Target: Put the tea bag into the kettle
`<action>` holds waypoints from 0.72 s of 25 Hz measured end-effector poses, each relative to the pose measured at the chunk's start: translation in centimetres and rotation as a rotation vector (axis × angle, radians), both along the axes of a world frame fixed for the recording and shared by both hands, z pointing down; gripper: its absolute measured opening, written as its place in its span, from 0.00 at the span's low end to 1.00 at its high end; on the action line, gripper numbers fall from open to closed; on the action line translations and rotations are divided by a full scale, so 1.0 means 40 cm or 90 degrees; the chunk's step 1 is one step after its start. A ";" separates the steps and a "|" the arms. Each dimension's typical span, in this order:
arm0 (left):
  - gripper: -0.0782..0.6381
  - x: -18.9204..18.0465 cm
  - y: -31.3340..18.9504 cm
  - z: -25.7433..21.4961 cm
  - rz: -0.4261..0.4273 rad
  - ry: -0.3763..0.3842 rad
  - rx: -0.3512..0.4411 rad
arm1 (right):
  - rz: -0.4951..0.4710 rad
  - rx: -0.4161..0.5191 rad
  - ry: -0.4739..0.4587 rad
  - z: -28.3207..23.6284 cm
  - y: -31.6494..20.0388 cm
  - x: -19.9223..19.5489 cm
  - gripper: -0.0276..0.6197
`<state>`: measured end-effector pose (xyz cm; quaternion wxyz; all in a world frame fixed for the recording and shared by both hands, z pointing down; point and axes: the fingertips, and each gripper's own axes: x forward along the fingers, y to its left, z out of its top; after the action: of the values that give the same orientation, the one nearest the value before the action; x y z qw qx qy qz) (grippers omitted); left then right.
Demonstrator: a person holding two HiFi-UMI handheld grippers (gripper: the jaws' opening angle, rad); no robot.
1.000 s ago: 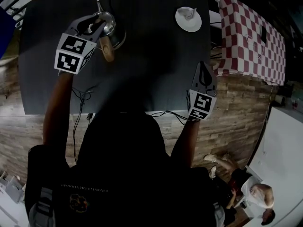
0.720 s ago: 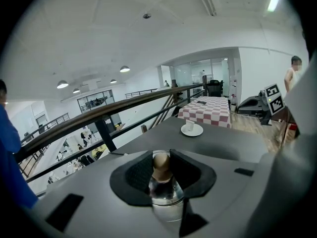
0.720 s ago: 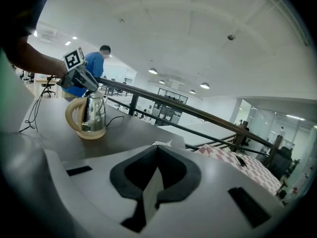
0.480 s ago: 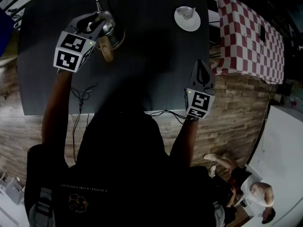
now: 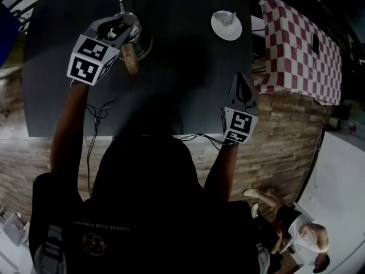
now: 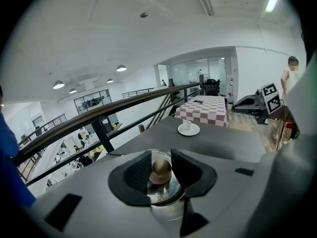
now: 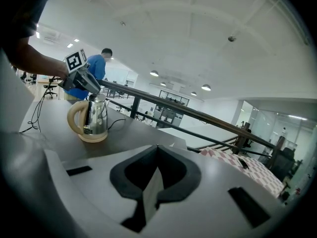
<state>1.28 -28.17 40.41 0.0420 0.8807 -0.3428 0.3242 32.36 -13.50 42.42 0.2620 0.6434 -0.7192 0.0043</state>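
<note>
Dark grey table [image 5: 188, 79]. White saucer [image 5: 226, 25] near its far right corner. Red-and-white checkered cloth [image 5: 299, 50] on neighbouring table. Wood-plank floor [image 5: 279, 147]. Dark handrail [image 6: 99, 114] beyond.

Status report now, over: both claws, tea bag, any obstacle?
Left claw opening around lid knob. Right claw shut. Tea bag on saucer, untouched. In the way: lid on kettle.

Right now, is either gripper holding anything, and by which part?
Nothing is firmly held. The left gripper has the kettle's lid knob between its jaws, which are opening. The right gripper is shut on nothing.
</note>
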 end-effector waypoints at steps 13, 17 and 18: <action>0.31 -0.029 0.034 -0.053 -0.027 0.005 0.030 | -0.019 0.001 -0.011 0.001 -0.010 -0.024 0.07; 0.31 -0.036 0.065 -0.059 -0.035 0.015 0.036 | -0.039 0.009 -0.021 -0.001 -0.025 -0.050 0.07; 0.29 -0.037 0.074 -0.066 -0.039 0.018 0.040 | -0.046 0.011 -0.029 -0.002 -0.029 -0.057 0.07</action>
<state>-0.22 -25.20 37.77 0.0291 0.8749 -0.3793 0.2997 30.07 -14.64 42.32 0.2397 0.6193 -0.7477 0.0032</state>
